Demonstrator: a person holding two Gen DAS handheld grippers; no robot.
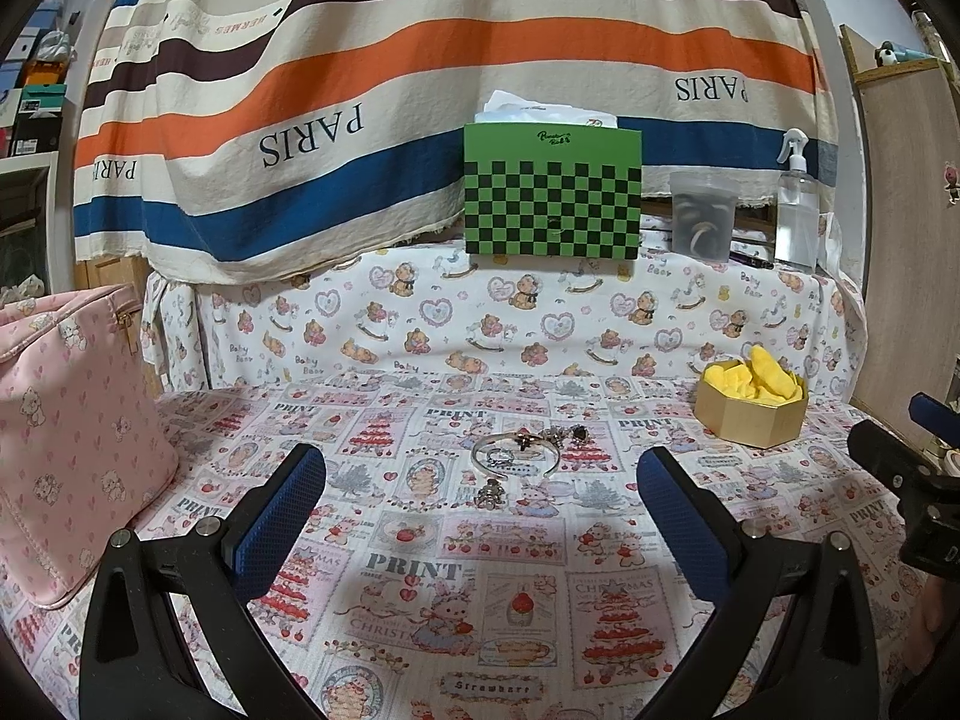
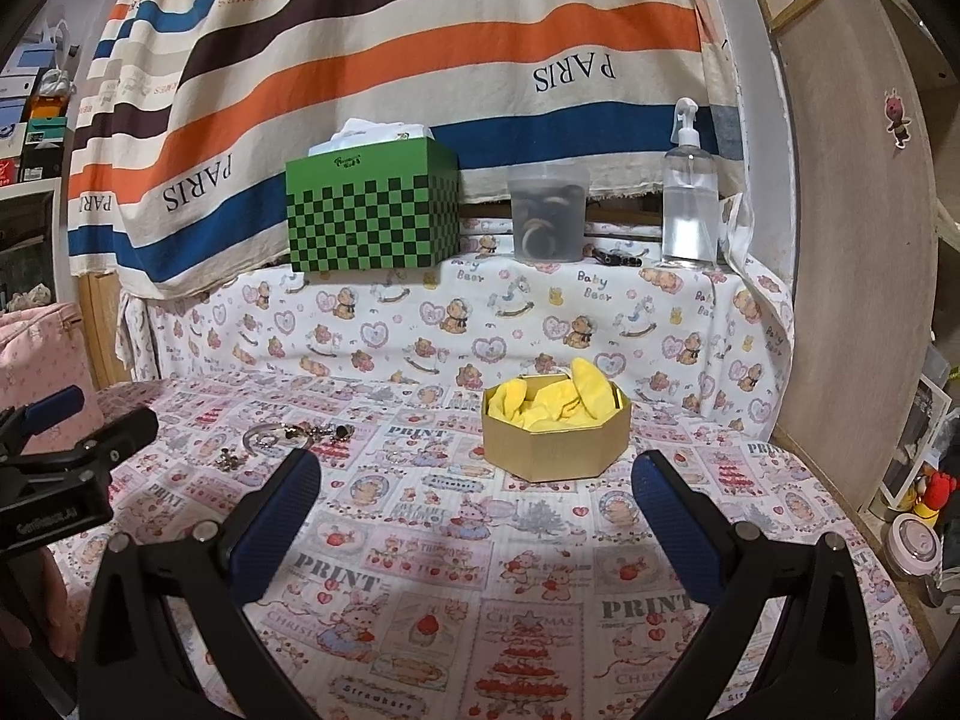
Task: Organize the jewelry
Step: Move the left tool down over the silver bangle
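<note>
A small pile of jewelry lies on the printed tablecloth: a silver bangle (image 1: 515, 450), a small charm (image 1: 491, 493) in front of it, and dark pieces (image 1: 570, 433) behind. It also shows in the right wrist view (image 2: 282, 437). A gold octagonal box (image 1: 753, 417) lined with yellow paper stands to the right (image 2: 555, 438). My left gripper (image 1: 480, 474) is open and empty, just short of the jewelry. My right gripper (image 2: 477, 483) is open and empty, in front of the gold box.
A pink quilted bag (image 1: 66, 420) stands at the left. On a raised shelf at the back are a green checkered box (image 1: 552, 204), a clear tub (image 1: 703, 213) and a spray bottle (image 1: 797, 210). A wooden panel (image 2: 852, 240) bounds the right side.
</note>
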